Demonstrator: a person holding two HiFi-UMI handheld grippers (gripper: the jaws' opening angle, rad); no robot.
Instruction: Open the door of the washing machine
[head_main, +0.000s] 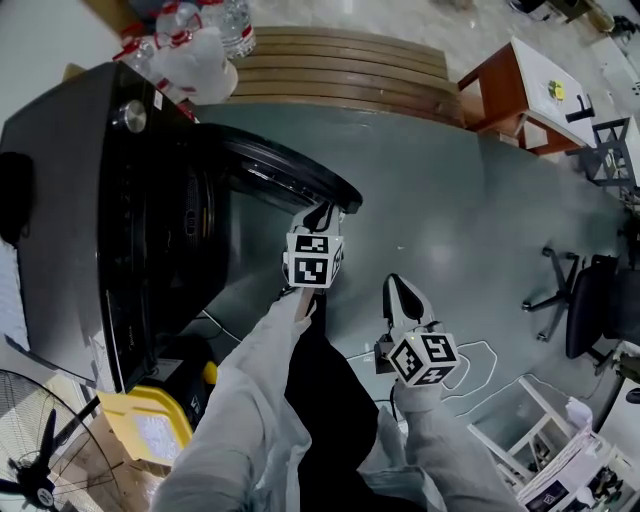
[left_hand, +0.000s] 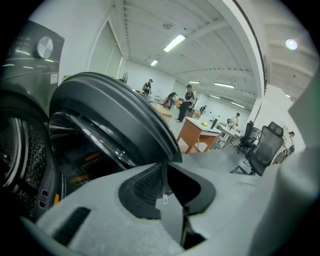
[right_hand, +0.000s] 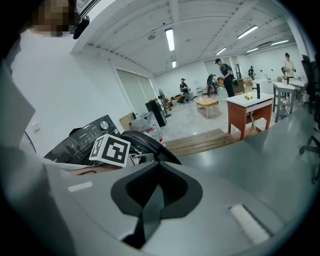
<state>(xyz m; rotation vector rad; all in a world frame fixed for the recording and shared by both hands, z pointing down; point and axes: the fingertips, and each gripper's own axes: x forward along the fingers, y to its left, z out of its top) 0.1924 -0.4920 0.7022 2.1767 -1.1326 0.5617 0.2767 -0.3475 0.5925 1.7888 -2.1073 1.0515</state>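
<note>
The dark grey washing machine stands at the left of the head view, its drum mouth uncovered. Its round black door hangs swung out over the floor. My left gripper is at the door's outer edge, shut on the rim. In the left gripper view the door runs down into the jaws of the left gripper, with the drum at the left. My right gripper hovers over the floor to the right, shut and holding nothing. The right gripper view shows the right gripper and the door beyond it.
Wrapped water bottles lie on top of the machine. Wooden steps and a red-brown desk are behind. An office chair stands at the right, a white cable lies on the floor, and a yellow box and a fan are near left.
</note>
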